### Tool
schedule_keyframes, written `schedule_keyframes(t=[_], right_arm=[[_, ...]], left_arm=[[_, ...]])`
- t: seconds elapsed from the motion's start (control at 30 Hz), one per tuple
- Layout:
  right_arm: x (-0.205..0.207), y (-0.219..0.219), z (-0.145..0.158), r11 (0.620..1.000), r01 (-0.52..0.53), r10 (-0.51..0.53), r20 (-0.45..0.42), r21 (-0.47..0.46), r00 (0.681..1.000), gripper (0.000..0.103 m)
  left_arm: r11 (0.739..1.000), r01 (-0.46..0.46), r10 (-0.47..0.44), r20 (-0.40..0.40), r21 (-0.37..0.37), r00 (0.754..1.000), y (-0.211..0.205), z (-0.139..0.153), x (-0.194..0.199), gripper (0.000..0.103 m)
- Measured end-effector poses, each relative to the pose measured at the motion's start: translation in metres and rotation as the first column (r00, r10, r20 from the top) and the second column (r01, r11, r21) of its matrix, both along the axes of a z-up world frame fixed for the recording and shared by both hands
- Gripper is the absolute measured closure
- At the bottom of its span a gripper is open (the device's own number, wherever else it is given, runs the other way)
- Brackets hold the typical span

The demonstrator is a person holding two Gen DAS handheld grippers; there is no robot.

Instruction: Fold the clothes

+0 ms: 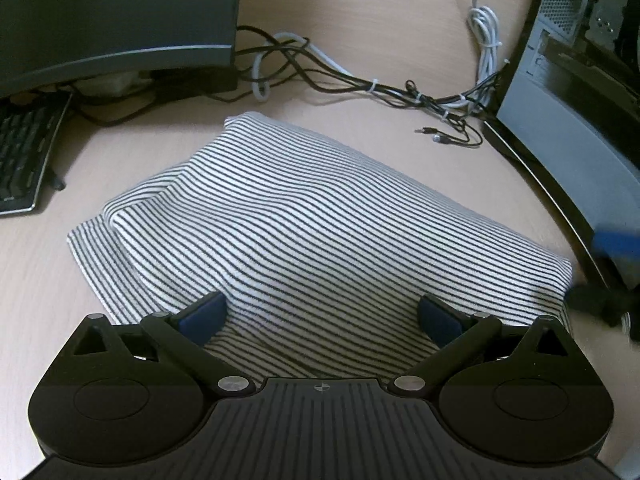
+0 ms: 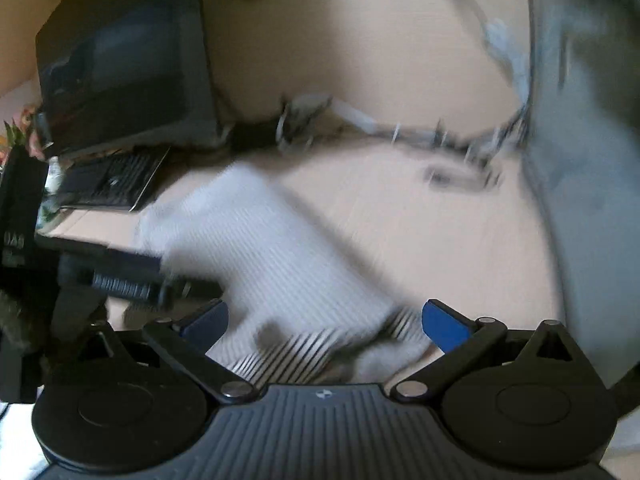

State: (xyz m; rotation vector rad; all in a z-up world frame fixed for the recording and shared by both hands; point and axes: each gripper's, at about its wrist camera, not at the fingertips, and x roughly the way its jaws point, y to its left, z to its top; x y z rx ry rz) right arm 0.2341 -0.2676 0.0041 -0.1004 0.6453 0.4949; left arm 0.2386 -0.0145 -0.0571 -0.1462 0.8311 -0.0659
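A black-and-white striped garment (image 1: pixel 280 224) lies folded into a rough rectangle on the pale wooden desk (image 1: pixel 360 20). My left gripper (image 1: pixel 322 316) hovers open just above the garment's near edge, blue pads wide apart, nothing between them. In the right wrist view the picture is motion-blurred; the same striped garment (image 2: pixel 272 256) shows below my right gripper (image 2: pixel 324 320), which is open too and holds nothing. The left gripper (image 2: pixel 120 276) appears as a dark blur at the left of that view, over the garment's left side.
A monitor (image 1: pixel 112 12) and a keyboard (image 1: pixel 24 152) stand at the back left. Tangled black and white cables (image 1: pixel 360 84) run along the back of the desk. A computer case (image 1: pixel 580 100) stands at the right, close to the garment's right edge.
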Motion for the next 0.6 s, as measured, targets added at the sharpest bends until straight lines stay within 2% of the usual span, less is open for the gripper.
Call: schedule_keyframes(t=[0.1,0.27,0.6], right_arm=[[0.011,0.023,-0.003,0.987,0.043,-0.025,0.119,-0.153,0.993,0.000],[0.032,0.049,-0.037,0.965,0.029,-0.014,0.059,-0.261,0.998,0.000],[-0.013,0.050,-0.042,0.973,0.058,-0.049,0.044,-0.224,0.998,0.000]], left_arm=[[1.000,0.007,-0.007,0.006,-0.004,1.000,0.001,0.000,-0.001,0.000],[0.999,0.032,-0.032,0.007,-0.036,0.999,0.009,0.001,0.001,0.000],[0.995,0.090,-0.089,0.019,-0.045,0.996,0.011,-0.001,0.039,0.000]])
